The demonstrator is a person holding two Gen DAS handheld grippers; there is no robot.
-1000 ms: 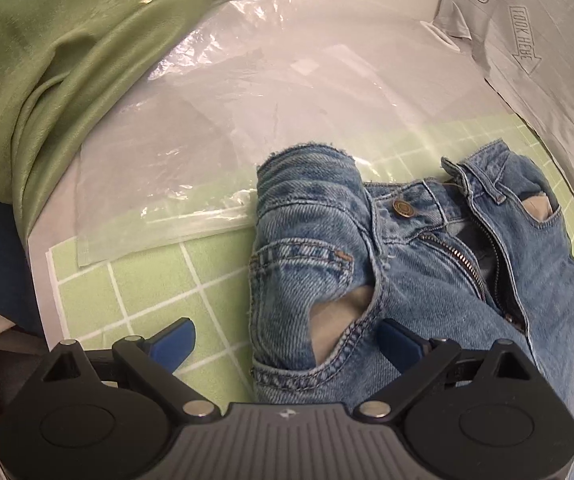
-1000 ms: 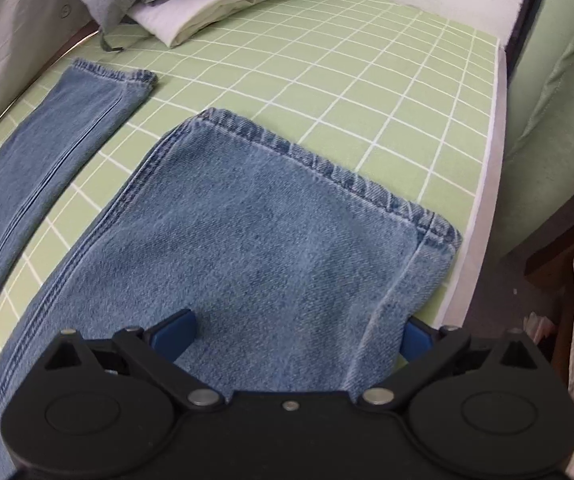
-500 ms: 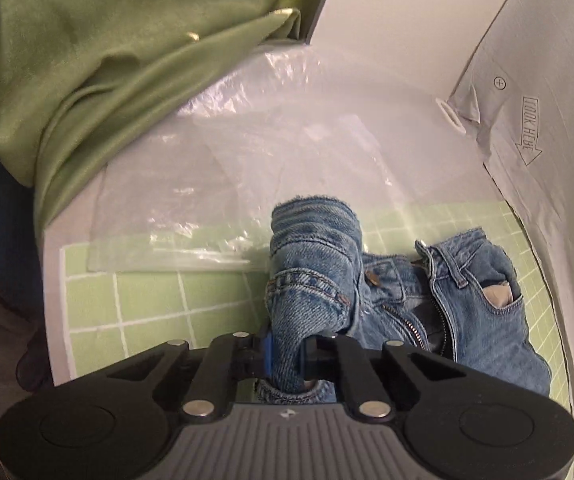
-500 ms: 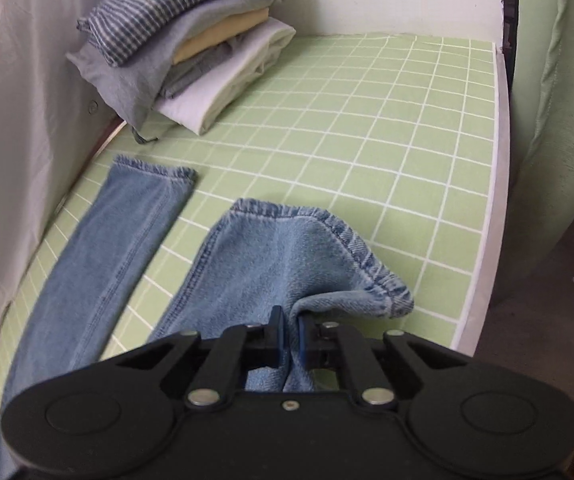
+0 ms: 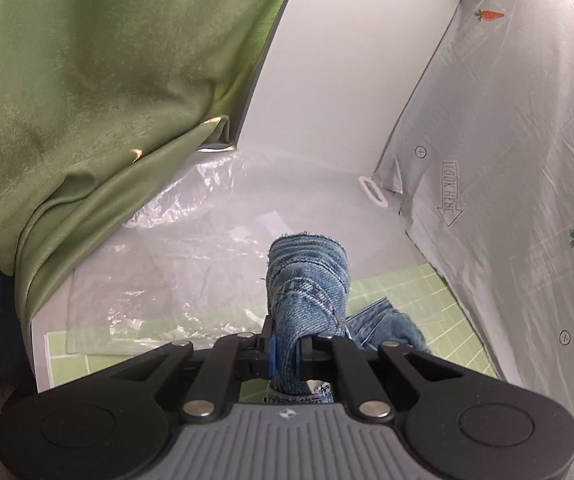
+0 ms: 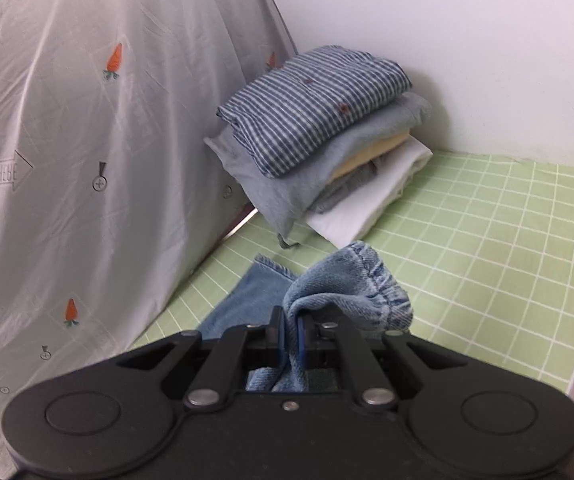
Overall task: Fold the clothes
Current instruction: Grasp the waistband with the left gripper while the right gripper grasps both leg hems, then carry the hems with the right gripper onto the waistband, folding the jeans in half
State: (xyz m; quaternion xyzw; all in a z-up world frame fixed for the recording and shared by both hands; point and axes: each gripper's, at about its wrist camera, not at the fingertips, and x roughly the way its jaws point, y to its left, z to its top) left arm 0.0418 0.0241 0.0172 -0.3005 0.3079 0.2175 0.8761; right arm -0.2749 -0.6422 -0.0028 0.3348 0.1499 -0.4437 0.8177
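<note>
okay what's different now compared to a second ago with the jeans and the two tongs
Both tongs were open over the flat jeans; now the left tongs are shut on the jeans at the waist and the right tongs on a leg hem, both lifted off the green mat. The folded stack stayed put.

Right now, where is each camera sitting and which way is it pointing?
Left wrist: sits on the left gripper, facing along its fingers over the plastic sheet toward the green curtain and white wall; the gripper is shut on the jeans.
Right wrist: sits on the right gripper, facing across the green mat toward the folded stack; it is shut on a jeans hem.
Shared: the jeans, the mat, the carrot-print cover.
</note>
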